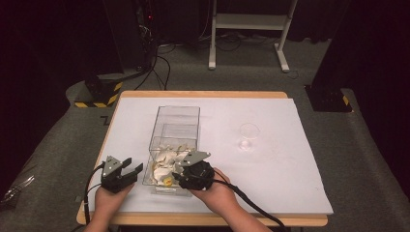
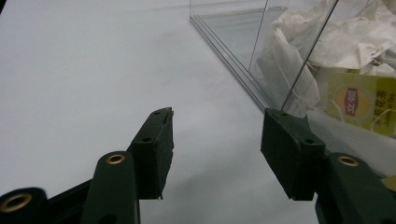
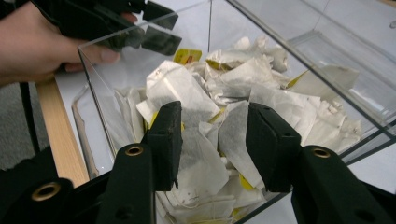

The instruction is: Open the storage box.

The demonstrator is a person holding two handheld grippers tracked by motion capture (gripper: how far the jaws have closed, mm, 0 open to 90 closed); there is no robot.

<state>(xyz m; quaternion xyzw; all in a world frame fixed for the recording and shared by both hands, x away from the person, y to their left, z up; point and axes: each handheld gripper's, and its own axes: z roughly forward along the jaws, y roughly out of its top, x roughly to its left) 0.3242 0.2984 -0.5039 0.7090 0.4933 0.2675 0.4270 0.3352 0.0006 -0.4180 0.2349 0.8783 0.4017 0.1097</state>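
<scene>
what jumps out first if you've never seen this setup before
The clear plastic box near the front middle of the white table draws the eye first, its near end heaped with tea bags. The right gripper hangs open just above that heap, while the left gripper, also open, sits beside the box's outer wall. Off to the right stands a small empty clear cup, apart from everything else.

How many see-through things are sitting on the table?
2: a clear plastic box of tea bags near the front middle, and a small clear glass standing alone to its right.
</scene>
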